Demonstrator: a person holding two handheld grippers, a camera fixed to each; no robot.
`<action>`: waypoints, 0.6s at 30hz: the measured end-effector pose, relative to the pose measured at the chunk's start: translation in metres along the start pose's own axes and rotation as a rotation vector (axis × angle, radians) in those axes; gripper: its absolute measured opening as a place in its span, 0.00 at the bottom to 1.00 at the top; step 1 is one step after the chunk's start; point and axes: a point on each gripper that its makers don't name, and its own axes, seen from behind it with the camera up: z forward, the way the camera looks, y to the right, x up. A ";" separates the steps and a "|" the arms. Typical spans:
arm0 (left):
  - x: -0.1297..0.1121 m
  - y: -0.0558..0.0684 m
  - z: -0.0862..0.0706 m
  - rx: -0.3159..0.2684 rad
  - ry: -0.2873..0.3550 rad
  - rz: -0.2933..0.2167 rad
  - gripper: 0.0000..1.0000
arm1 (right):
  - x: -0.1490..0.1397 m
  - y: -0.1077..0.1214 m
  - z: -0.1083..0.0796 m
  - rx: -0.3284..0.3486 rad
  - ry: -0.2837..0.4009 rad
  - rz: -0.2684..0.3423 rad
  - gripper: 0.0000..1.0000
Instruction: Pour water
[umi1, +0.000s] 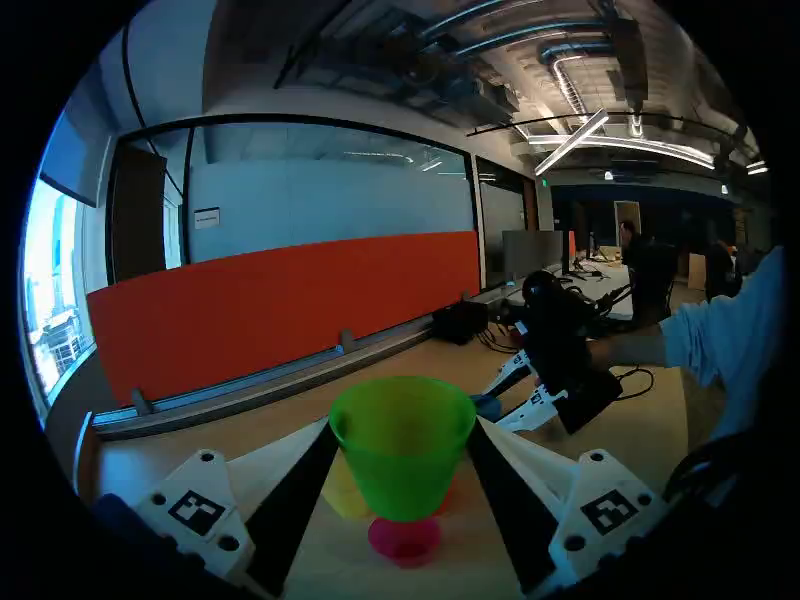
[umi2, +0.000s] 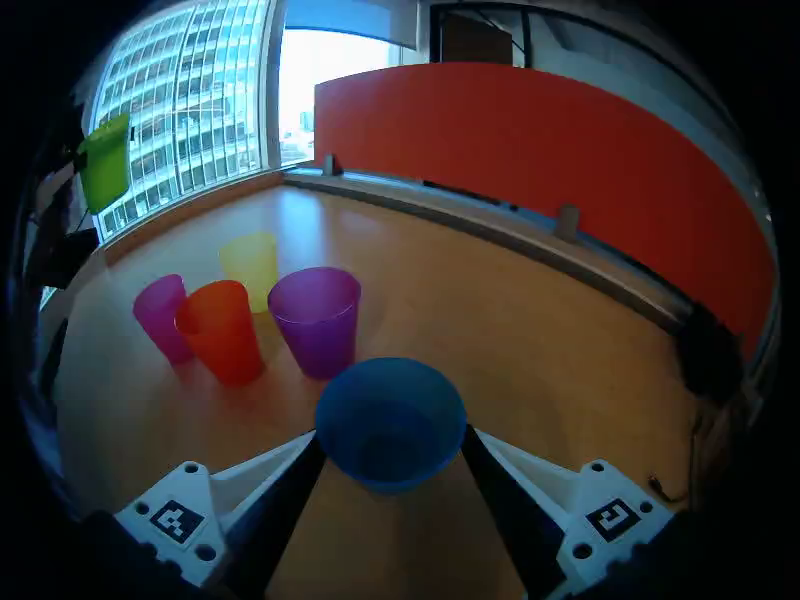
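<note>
While left gripper (umi1: 402, 428) clamps green cup (umi1: 402, 462) raised above the table (umi1: 250, 432) and right gripper (umi2: 391, 438) clamps blue cup (umi2: 390, 418) near four standing cups (umi2: 315, 320), pouring appears pending: next, bring rims together, tilt gently.

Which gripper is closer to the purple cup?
Right. The right gripper, holding the blue cup, sits just behind the purple cup; the left gripper, with the green cup, is farther off.

Four plastic cups (umi2: 315, 320) on wooden table (umi2: 520, 330)
</note>
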 end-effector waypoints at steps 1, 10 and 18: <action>0.000 -0.001 -0.001 0.001 0.000 0.000 0.88 | 0.000 0.000 0.001 -0.001 0.002 0.000 1.00; -0.004 -0.004 -0.006 0.007 -0.003 -0.002 0.88 | 0.001 -0.005 0.005 0.012 0.011 0.011 0.89; -0.008 -0.005 -0.007 0.005 -0.009 -0.005 0.88 | 0.005 -0.005 0.002 0.007 0.038 0.024 0.88</action>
